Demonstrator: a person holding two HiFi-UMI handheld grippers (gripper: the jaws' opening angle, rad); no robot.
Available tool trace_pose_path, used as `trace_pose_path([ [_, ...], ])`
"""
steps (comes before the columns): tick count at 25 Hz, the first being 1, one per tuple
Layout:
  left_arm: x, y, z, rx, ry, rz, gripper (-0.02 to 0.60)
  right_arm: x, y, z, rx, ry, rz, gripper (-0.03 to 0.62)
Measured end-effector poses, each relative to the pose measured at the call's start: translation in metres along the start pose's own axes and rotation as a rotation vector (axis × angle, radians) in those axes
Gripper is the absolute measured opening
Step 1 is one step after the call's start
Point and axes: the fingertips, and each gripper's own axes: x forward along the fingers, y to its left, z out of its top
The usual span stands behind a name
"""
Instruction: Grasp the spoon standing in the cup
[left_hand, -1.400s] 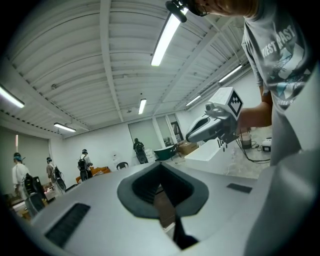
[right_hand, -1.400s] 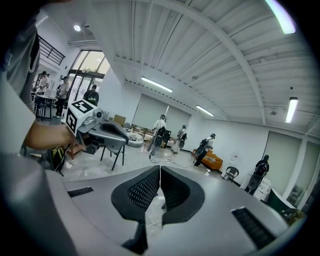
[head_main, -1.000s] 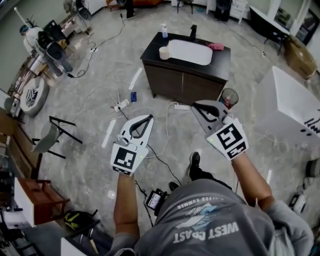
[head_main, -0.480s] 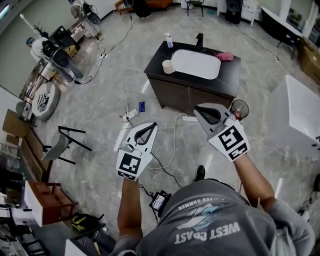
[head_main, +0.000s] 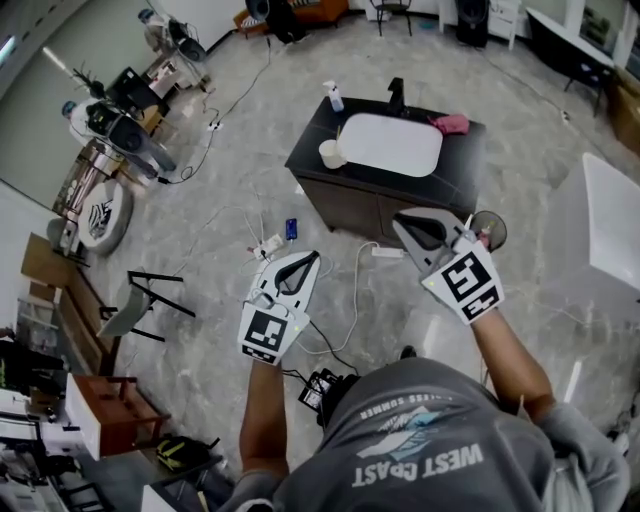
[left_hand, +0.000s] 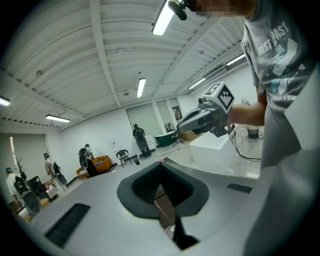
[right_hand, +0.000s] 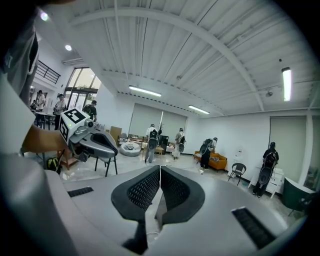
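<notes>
cream cup (head_main: 330, 154) sits on the near left corner of the dark surface (head_main: 466, 158), well ahead of both grippers in the head view; its spoon is too small to make out. left gripper (head_main: 311, 256) points almost straight at it, right gripper (head_main: 399, 218) angles in from the right. left gripper view: jaws pressed together, empty, no cup in sight. right gripper view: likewise.

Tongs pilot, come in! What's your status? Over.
Left tongs shut, empty; right tongs shut, empty. Cup on the dark cabinet ahead, well off; spoon too small to make out. Cables on floor between.
</notes>
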Motion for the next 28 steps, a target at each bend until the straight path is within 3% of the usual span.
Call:
trace_pose_path([
  [8,0.028,0.017,-0.001,-0.001,-0.011,-0.007,-0.002,0.010,-0.022,-0.015,0.003,0.033,-0.003,0.032],
  [15,0.057,0.045,-0.008,0.007,-0.040,-0.070,-0.002,0.034,-0.043,-0.020,0.023,0.047,-0.070,0.032],
  [28,0.088,0.147,-0.023,0.044,-0.118,-0.173,-0.002,0.117,-0.059,0.008,0.021,0.075,-0.193,0.032],
])
